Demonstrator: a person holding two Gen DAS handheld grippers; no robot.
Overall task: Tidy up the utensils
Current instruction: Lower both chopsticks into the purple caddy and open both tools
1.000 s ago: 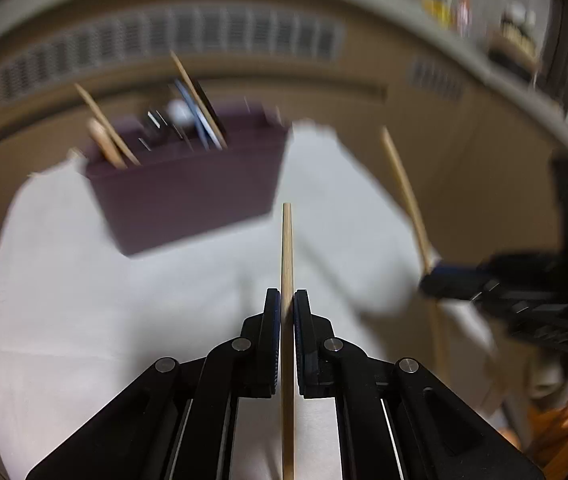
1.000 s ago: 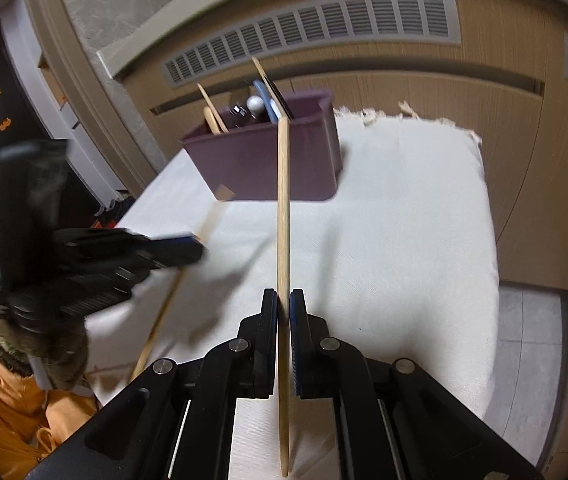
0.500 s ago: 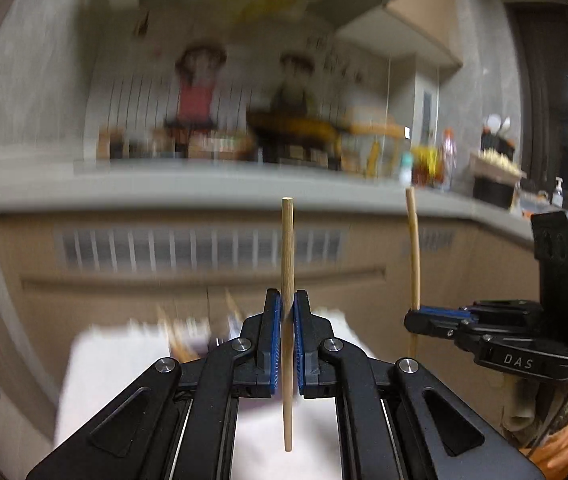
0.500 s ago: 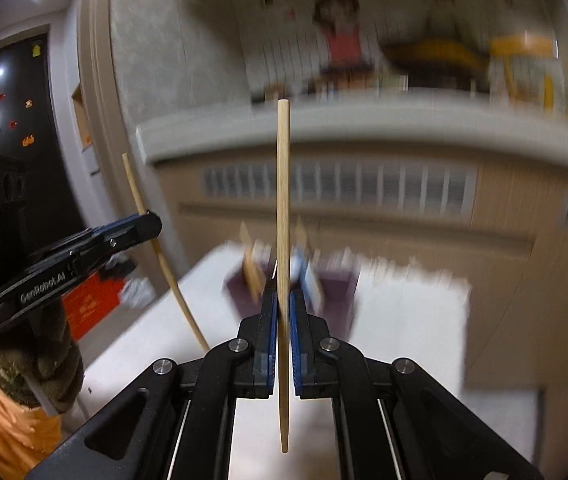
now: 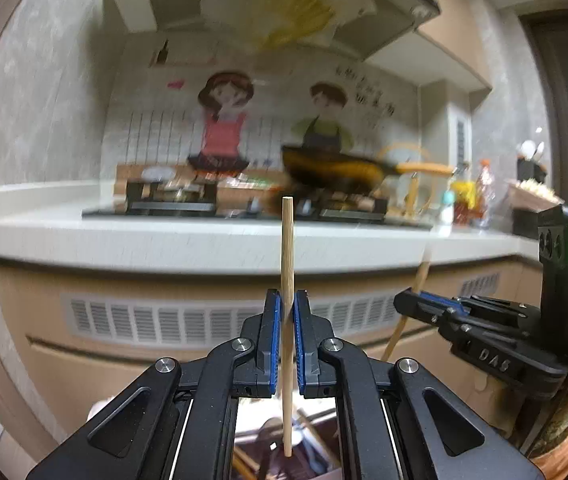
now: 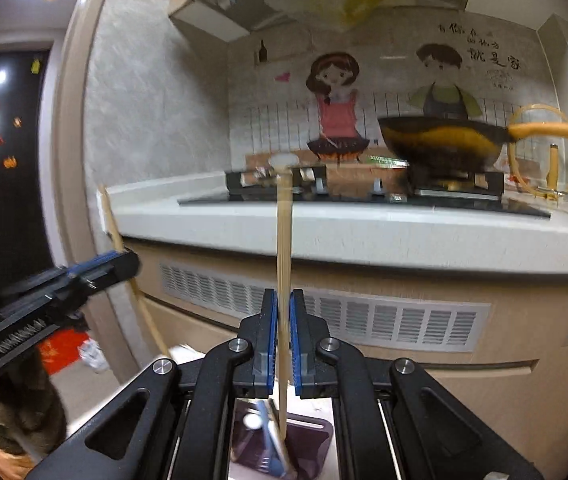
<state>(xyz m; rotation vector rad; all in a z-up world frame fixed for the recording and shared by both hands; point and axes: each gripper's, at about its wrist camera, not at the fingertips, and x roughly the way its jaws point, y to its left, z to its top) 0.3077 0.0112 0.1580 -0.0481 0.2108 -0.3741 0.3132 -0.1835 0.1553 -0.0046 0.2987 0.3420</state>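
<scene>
A kitchen fills both views: a pale countertop (image 5: 124, 240) runs across mid-frame, carrying a black hob (image 6: 364, 196) with a dark wok (image 6: 440, 140), before a tiled wall with two cartoon cooks. Below, beige cabinets bear a louvred vent (image 6: 364, 320). The left gripper (image 5: 287, 320) pinches an upright chopstick (image 5: 286, 256); the right gripper (image 6: 283, 320) pinches another chopstick (image 6: 283, 240). The purple utensil bin (image 6: 316, 440) sits at bottom centre.

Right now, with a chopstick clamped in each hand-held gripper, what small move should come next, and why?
Probably lower both straight down: each chopstick stands upright, pinched by its hand-held gripper, and the purple bin of utensils sits directly below, between the fingers.
</scene>
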